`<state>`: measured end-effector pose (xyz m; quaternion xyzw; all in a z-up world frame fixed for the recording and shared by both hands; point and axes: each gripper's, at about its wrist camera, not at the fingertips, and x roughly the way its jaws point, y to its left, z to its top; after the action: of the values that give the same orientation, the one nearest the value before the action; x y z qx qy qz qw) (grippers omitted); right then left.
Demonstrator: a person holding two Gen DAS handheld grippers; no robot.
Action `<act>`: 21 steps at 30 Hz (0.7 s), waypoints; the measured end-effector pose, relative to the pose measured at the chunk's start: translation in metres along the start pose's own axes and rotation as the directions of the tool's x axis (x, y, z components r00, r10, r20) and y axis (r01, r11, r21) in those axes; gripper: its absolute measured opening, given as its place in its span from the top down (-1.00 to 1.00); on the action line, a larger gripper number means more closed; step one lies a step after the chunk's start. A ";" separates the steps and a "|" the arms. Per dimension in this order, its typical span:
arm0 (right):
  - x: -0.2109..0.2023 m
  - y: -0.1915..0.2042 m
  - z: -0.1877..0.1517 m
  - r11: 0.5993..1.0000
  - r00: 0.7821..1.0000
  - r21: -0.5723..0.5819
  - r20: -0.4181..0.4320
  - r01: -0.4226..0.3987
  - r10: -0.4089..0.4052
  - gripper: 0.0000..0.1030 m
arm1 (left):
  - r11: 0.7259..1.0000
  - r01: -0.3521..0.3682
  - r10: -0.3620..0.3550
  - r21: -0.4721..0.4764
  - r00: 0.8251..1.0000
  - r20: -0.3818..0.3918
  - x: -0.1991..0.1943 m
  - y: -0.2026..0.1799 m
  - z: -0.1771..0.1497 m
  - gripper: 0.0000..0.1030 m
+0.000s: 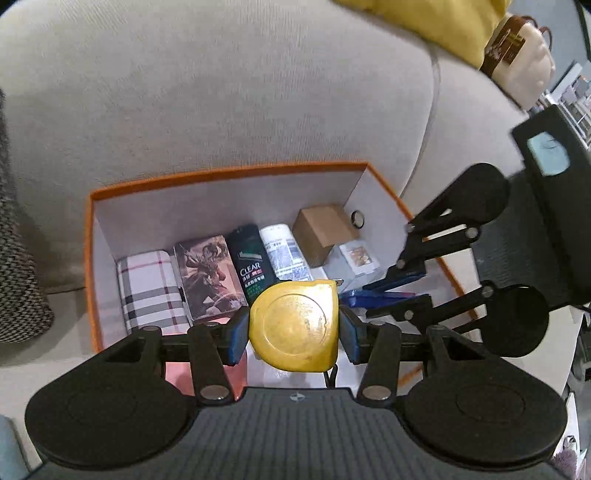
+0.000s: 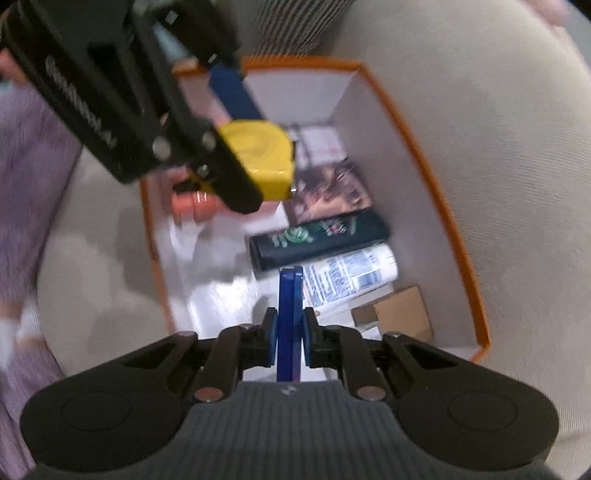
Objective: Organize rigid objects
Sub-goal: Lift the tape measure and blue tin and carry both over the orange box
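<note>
- Left gripper (image 1: 293, 330): fingers clamped on a yellow tape measure (image 1: 294, 326), one blue pad on each side. It hangs over the near part of the box (image 1: 229, 172); in the right wrist view the tape (image 2: 258, 158) sits at 11 o'clock, over the box's far end.
- Right gripper (image 2: 290, 338): fingers pinched on a thin blue item (image 2: 290, 314), held edge-on. What it is I cannot tell, possibly a flat card or case. In the left wrist view it (image 1: 388, 297) shows at 3 o'clock, over the box's right side.
- Writing: the dark bottle (image 1: 253, 266) reads "CLEAR" in white, with smaller characters below, too small to read. The white bottle (image 1: 284, 254) beside it carries fine print, unreadable.
- Box contents, left wrist view, left to right along the far side: plaid pouch (image 1: 149, 291), picture-printed box (image 1: 208, 277), dark bottle, white bottle, brown carton (image 1: 323, 234). All lie close, side by side.
- Near the carton: a small ring (image 1: 357, 219) at the box's right wall, and a small white card (image 1: 360, 256) with a picture on it.
- Something pink-orange (image 2: 194, 206) lies in the box under the left gripper, blurred.
- Box: orange rim, pale lining, lid off. It rests on a grey sofa (image 1: 221, 92).
- Around: yellow cushion (image 1: 436, 22) at 1 o'clock, cream bag (image 1: 524, 62) with brown trim beside it, houndstooth fabric (image 1: 18, 258) at 9 o'clock.
</note>
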<state>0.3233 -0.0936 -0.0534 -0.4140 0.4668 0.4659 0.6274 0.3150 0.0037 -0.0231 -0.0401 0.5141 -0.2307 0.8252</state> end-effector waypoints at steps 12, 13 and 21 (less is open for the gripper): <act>0.042 0.005 0.007 0.973 0.994 -0.220 -0.093 -0.068 0.049 0.74 | 1.000 0.012 -0.012 0.000 0.998 -0.066 0.035 0.013 0.005 -0.10; 0.044 0.007 0.007 0.971 0.994 -0.227 -0.102 -0.070 0.048 0.74 | 1.000 0.011 -0.011 -0.002 0.998 -0.066 0.035 0.014 0.004 -0.10; 0.040 -0.005 0.008 0.984 0.985 -0.092 -0.100 -0.153 0.144 0.52 | 1.000 0.002 -0.003 -0.021 0.997 -0.071 0.033 0.021 0.002 -0.10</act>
<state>0.3349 -0.0796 -0.0902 -0.4300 0.5012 0.5143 0.5472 0.3361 0.0085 -0.0560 -0.0412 0.5453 -0.2277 0.8057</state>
